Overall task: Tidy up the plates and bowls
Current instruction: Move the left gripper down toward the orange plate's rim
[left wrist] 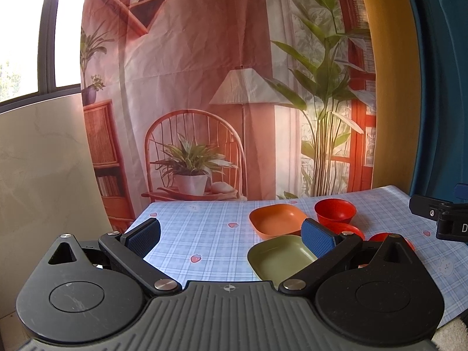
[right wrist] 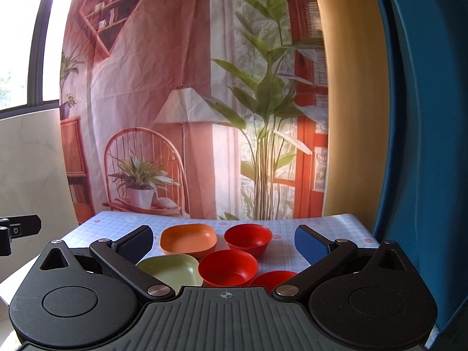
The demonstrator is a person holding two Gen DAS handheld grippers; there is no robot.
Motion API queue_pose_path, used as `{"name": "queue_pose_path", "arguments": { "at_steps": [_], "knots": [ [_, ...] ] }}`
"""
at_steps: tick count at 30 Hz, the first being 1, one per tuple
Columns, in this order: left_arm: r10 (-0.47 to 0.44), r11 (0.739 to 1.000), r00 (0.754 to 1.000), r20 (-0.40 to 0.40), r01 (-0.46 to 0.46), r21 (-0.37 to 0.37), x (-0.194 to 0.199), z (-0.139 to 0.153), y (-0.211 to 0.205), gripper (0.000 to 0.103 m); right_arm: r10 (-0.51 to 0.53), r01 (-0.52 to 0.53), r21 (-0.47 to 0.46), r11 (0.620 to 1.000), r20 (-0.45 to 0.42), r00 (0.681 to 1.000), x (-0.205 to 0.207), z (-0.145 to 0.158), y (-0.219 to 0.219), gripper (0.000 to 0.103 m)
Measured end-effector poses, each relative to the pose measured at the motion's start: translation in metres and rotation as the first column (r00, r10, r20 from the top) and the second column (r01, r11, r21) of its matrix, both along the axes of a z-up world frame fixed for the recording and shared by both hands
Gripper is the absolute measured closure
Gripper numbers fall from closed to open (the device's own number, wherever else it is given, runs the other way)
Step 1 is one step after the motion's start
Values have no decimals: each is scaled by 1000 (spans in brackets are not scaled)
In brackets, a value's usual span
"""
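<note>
An orange square plate (right wrist: 188,238) and a green square plate (right wrist: 172,269) lie on the checked tablecloth (right wrist: 286,231). Three red bowls stand to their right: a far one (right wrist: 248,238), a middle one (right wrist: 228,267) and a near one (right wrist: 272,278) partly hidden by the gripper body. In the left wrist view the orange plate (left wrist: 276,219), green plate (left wrist: 280,256) and far red bowl (left wrist: 335,210) show at the right. My left gripper (left wrist: 231,237) is open and empty above the table, left of the dishes. My right gripper (right wrist: 223,247) is open and empty, above the dishes.
A printed fabric backdrop (right wrist: 190,102) hangs right behind the table. A white marble-look panel (left wrist: 44,169) stands at the left. A blue surface (right wrist: 424,146) rises at the right of the table. The right gripper's body (left wrist: 438,219) shows at the left wrist view's right edge.
</note>
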State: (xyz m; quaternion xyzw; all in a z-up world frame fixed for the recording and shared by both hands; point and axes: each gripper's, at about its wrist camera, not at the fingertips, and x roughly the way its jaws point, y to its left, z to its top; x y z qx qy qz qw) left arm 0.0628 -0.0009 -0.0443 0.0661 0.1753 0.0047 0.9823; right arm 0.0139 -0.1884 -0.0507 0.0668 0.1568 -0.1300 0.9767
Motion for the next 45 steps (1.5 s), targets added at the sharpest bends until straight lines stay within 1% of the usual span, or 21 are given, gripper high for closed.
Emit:
{"name": "queue_pose_path", "arguments": {
  "at_steps": [3, 7, 13, 15, 19, 21, 23, 26, 28, 31, 35, 41, 43, 45],
  "knots": [
    [-6, 1000, 1000, -19, 7, 8, 14, -10, 0, 0, -4, 4, 3, 1000, -23, 1000, 12, -10, -4, 0],
    [4, 1000, 998, -58, -4, -4, 31, -22, 1, 0, 19, -17, 52, 999, -48, 999, 25, -23, -13, 0],
    [6, 1000, 991, -136, -10, -24, 54, -45, 2, 0, 55, -51, 45, 998, -104, 993, 43, -41, -15, 0],
    [0, 999, 986, -165, -6, -31, 58, -53, 3, 0, 52, -48, 35, 998, -125, 991, 46, -48, -14, 0],
    [-15, 998, 972, -235, 0, -67, 68, -70, 6, 0, 33, -35, -9, 999, -167, 985, 51, -66, -12, 0],
    [-23, 995, 964, -264, -3, -99, 71, -77, 11, 0, 28, -28, 0, 1000, -186, 982, 54, -74, -14, 0],
    [-27, 992, 961, -274, -7, -123, 74, -83, 15, 0, 28, -24, 24, 999, -206, 978, 56, -83, -16, 0],
    [-34, 990, 958, -286, -6, -139, 76, -90, 17, 0, 23, -19, 19, 1000, -230, 973, 59, -92, -15, 0],
    [-45, 989, 954, -295, 1, -147, 78, -94, 16, 0, 34, -27, 32, 999, -241, 970, 60, -97, -15, 0],
    [-69, 988, 949, -308, 21, -156, 77, -100, 9, 0, 47, -31, 64, 997, -256, 965, 60, -103, -16, 0],
    [-94, 988, 939, -332, 47, -147, 79, -110, -1, 2, 48, -30, 61, 998, -312, 949, 64, -113, -16, 0],
    [-111, 984, 932, -345, 55, -168, 89, -111, 1, 6, 69, -48, 75, 996, -307, 949, 68, -114, -19, 0],
    [-114, 984, 933, -341, 60, -167, 94, -107, 2, 8, 76, -56, 77, 995, -300, 951, 72, -111, -21, 0],
    [-103, 987, 936, -338, 54, -151, 102, -102, 2, 10, 60, -40, 71, 997, -300, 952, 80, -106, -25, 0]
  ]
}}
